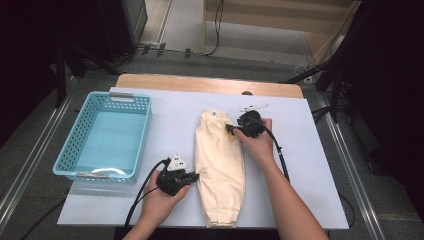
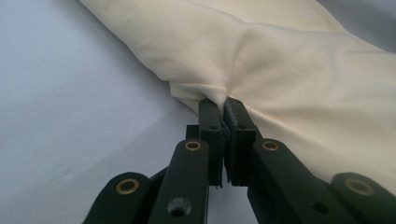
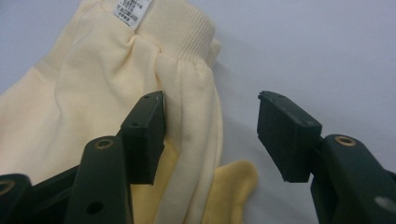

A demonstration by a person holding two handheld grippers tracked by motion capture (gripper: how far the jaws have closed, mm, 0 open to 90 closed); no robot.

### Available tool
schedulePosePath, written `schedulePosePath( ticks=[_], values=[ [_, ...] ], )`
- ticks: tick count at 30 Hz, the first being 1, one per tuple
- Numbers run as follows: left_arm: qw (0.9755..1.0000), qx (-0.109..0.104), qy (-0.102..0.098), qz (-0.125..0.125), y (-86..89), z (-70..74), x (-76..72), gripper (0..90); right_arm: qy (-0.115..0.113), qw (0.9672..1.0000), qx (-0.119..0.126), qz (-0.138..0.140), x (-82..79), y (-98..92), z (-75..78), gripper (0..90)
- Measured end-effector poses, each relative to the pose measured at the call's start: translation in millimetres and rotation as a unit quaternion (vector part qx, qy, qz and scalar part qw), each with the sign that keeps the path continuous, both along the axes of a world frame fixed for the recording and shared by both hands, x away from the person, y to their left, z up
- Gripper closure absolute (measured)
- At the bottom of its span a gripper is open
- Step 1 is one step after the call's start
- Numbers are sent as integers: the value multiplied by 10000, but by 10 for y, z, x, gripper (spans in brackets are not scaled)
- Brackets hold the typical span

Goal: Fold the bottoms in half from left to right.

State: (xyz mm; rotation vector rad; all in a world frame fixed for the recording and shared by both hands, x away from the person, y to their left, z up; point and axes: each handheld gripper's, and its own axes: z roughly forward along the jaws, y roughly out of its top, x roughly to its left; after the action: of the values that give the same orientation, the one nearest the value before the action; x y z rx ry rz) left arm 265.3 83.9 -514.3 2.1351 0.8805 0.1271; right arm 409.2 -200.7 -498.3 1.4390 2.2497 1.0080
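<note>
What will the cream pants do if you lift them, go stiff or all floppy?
Probably floppy: the cream pants lie flat and folded, and the cloth puckers into soft creases where the left gripper pinches it. They look light, so they would likely droop from the pinch. Pushed, they would probably bunch up on the white table cover, not slide whole.

The label (image 3: 131, 10) at the waistband of the cream garment (image 1: 220, 165) is cut by the top edge of the right gripper view, print too small to read; a yellower patch (image 3: 233, 186) runs off that view's bottom edge, what it is unclear. In the left gripper view the garment (image 2: 299, 70) spills past top and right edges, and the fold pinched in the left gripper (image 2: 224, 108) is hidden between the closed jaws. In the high view both forearms are cut at the bottom edge, the right gripper (image 1: 231, 128) jaws sit too small and dark against the hand (image 1: 259, 141) to read, and a small dark thing (image 1: 247, 93) at the table's (image 1: 310, 170) far edge is too small to identify.
</note>
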Motion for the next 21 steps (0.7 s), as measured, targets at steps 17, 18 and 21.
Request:
schedulePosePath(
  ticks=[17, 18, 21],
  values=[
    [10000, 29, -37, -21, 0, 0, -10, 876, 27, 10000, 62, -13, 51, -38, -78, 400],
    [10000, 33, -40, -20, -1, 0, -12, 876, 44, 9999, 96, -26, 50, -37, -81, 400],
    [10000, 31, -40, -18, 0, 0, -12, 876, 71, 9999, 105, -28, 56, -37, -90, 396]
  ],
)
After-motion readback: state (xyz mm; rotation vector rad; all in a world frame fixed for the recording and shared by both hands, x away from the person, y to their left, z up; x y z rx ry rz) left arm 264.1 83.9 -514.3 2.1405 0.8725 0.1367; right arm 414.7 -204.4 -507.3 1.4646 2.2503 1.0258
